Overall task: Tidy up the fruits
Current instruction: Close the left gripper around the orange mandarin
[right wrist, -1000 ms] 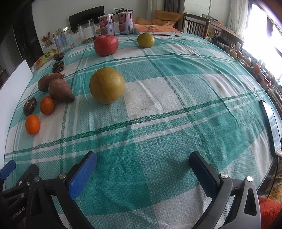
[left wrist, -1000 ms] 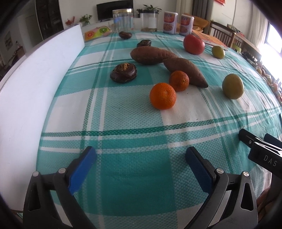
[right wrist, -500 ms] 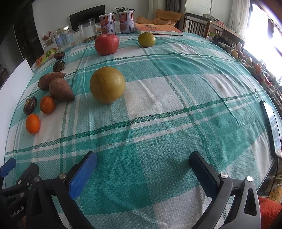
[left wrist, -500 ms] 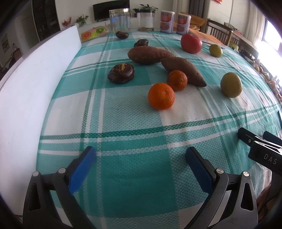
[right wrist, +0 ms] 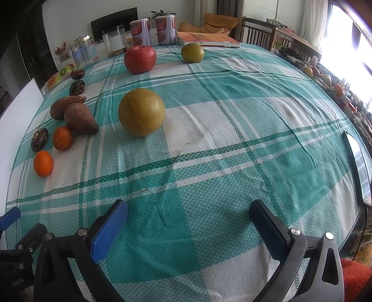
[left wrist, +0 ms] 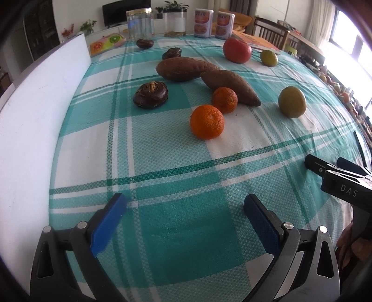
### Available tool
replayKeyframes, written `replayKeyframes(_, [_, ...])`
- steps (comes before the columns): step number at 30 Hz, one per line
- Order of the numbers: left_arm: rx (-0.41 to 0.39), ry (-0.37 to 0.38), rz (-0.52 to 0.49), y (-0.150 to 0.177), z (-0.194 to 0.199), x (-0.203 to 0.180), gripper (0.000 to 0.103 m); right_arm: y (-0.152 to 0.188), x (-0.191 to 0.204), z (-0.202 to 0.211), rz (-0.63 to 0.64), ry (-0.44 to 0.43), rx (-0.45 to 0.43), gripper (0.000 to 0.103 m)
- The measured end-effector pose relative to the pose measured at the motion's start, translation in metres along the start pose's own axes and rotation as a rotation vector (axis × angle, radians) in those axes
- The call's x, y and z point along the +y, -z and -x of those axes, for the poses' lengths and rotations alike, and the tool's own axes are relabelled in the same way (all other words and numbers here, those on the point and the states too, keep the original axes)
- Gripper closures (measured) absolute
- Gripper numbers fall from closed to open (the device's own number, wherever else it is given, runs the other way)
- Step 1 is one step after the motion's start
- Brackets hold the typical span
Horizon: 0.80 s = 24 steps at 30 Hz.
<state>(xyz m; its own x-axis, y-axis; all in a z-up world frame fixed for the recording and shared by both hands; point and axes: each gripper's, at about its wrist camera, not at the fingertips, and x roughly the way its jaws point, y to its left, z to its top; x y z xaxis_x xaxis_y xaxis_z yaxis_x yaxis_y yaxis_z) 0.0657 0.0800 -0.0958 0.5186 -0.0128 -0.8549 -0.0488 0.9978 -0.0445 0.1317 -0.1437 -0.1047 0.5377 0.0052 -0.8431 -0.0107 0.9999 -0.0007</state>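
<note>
Fruits are lying ungrasped; left gripper (left wrist: 184,209) and right gripper (right wrist: 188,215), jaws apart, are approaching; nearest orange (left wrist: 207,125) is lying at twelve o'clock.

This is a home, a lived-in dining and living room. The surface ahead of the fingers wears a teal-and-white checked tablecloth (right wrist: 209,130), with wooden dining chairs (right wrist: 258,32) drawn up at its far edge and a curtained window (right wrist: 344,30) letting daylight in from the right. Beyond the far edge a dark flat-screen television (left wrist: 126,9) stands against a white wall beside potted plants (left wrist: 173,4), and an orange cushion (right wrist: 219,21) lies on seating behind.
</note>
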Motion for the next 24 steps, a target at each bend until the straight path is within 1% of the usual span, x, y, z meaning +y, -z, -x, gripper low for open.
replayKeyframes(2, [-0.002, 0.023, 0.038, -0.004, 0.002, 0.008, 0.002, 0.0, 0.0, 0.0, 0.0, 0.0, 0.0, 0.0])
replayKeyframes(4, [-0.005, 0.077, 0.082, -0.014, 0.002, 0.014, 0.003, 0.0, 0.0, 0.0, 0.0, 0.0, 0.0, 0.0])
replayKeyframes(6, [-0.026, 0.11, 0.098, -0.027, 0.001, 0.014, 0.003, 0.0, 0.0, 0.0, -0.001, 0.0, -0.002, 0.0])
replayKeyframes(7, [-0.038, 0.115, 0.09, -0.034, -0.002, 0.01, 0.003, 0.0, 0.0, 0.0, -0.001, 0.0, -0.002, 0.0])
replayKeyframes(10, [-0.049, 0.095, 0.049, -0.049, -0.016, -0.002, 0.004, 0.0, 0.0, 0.0, 0.0, 0.0, -0.002, 0.0])
replayKeyframes(14, [-0.066, 0.085, -0.002, -0.059, -0.03, -0.016, 0.005, 0.001, 0.0, 0.0, -0.001, 0.0, -0.003, 0.0])
replayKeyframes(15, [-0.072, 0.077, -0.017, -0.06, -0.031, -0.018, 0.012, 0.001, 0.0, 0.0, -0.001, 0.0, -0.002, 0.0])
replayKeyframes(16, [-0.073, 0.073, -0.029, -0.061, -0.032, -0.019, 0.036, 0.001, 0.0, 0.001, -0.001, -0.001, -0.003, 0.0])
replayKeyframes(17, [-0.074, 0.058, -0.041, -0.061, -0.032, -0.02, 0.045, 0.001, 0.0, 0.001, -0.001, -0.001, -0.003, 0.0])
replayKeyframes(18, [-0.082, 0.047, -0.052, -0.06, -0.031, -0.021, 0.049, 0.001, 0.0, 0.001, -0.001, -0.001, -0.003, 0.0])
replayKeyframes(21, [-0.082, 0.07, -0.041, -0.058, -0.027, -0.016, 0.069, 0.0, 0.0, 0.001, -0.003, -0.002, -0.003, 0.0])
replayKeyframes(23, [-0.081, 0.078, -0.027, -0.052, -0.02, -0.011, 0.069, -0.001, -0.002, 0.002, -0.014, -0.014, -0.005, 0.0])
replayKeyframes(24, [-0.082, 0.084, -0.018, -0.049, -0.017, -0.009, 0.069, -0.001, -0.006, 0.004, -0.036, -0.038, -0.013, 0.0])
